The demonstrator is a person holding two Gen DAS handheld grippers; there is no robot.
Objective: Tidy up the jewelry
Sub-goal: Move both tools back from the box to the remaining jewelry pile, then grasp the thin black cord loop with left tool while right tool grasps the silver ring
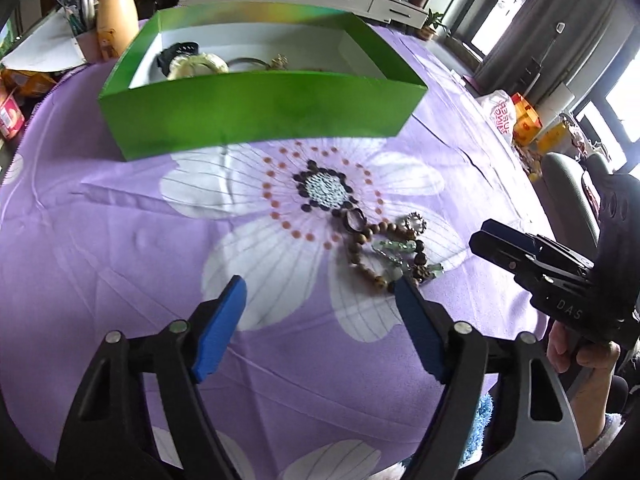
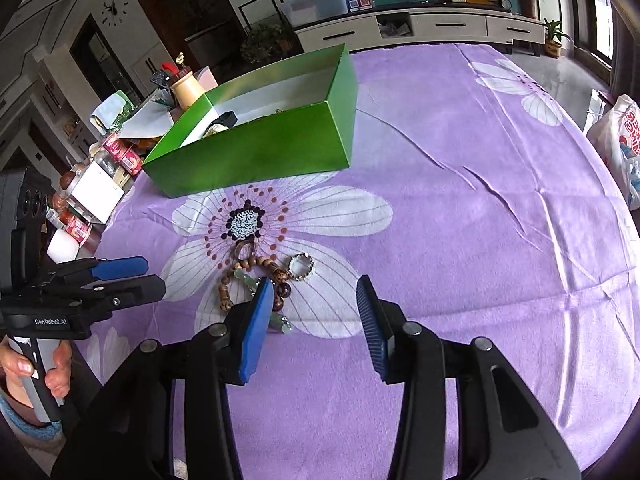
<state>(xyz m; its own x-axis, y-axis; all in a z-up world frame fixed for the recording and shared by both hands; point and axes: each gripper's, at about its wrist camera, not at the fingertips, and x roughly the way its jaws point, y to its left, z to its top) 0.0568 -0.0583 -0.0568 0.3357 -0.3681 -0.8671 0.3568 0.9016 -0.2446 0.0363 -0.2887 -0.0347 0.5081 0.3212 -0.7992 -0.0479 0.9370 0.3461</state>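
Green box at 12 o'clock holds a black band, cream bangle and metal ring. Left gripper and right gripper: jaws spread, empty.

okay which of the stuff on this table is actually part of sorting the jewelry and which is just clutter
Job: wooden bead bracelet, silver ring, green crystal string, green box, and the pieces already inside it.

Clutter: tan jar, white plastic bag, snack packets.
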